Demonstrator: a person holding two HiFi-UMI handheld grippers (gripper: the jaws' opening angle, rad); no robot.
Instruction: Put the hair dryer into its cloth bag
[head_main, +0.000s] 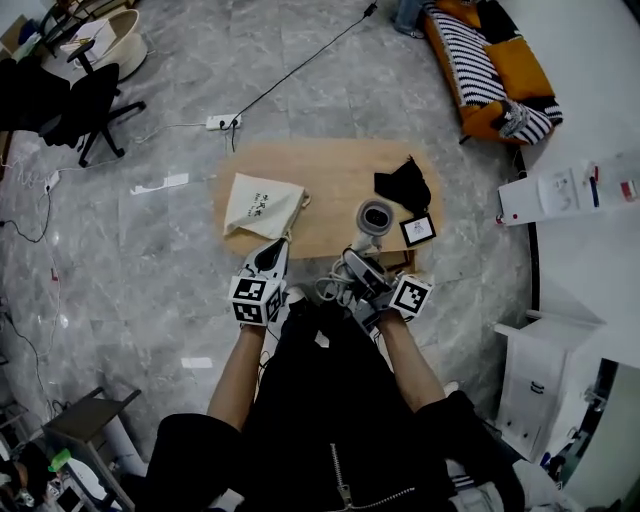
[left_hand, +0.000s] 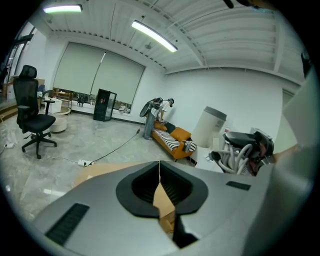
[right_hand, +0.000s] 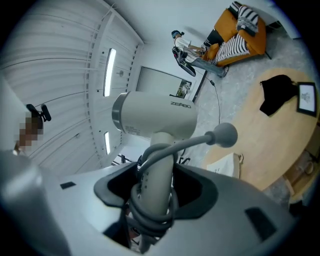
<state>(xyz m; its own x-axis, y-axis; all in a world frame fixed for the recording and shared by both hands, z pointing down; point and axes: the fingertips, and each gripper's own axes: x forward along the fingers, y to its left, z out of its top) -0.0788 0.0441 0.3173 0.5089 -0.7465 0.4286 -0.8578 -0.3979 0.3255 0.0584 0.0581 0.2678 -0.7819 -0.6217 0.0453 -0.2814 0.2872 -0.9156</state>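
Observation:
The pale grey hair dryer (head_main: 375, 217) stands barrel-up over the table's near edge. My right gripper (head_main: 362, 264) is shut on its handle. In the right gripper view the handle (right_hand: 156, 175), with the cord wound round it, sits between the jaws, and the barrel (right_hand: 155, 117) rises above them. The cream cloth bag (head_main: 261, 205) lies flat on the left part of the wooden table (head_main: 335, 170); it also shows as a bag (right_hand: 225, 164) in the right gripper view. My left gripper (head_main: 273, 254) hovers just in front of the bag, jaws shut and empty (left_hand: 160, 182).
A black cloth (head_main: 403, 185) and a small framed picture (head_main: 418, 230) lie on the table's right side. A power strip (head_main: 223, 122) with its cable is on the floor beyond. An office chair (head_main: 85, 100) stands far left, a striped sofa (head_main: 490, 60) far right, and white furniture (head_main: 560, 300) at right.

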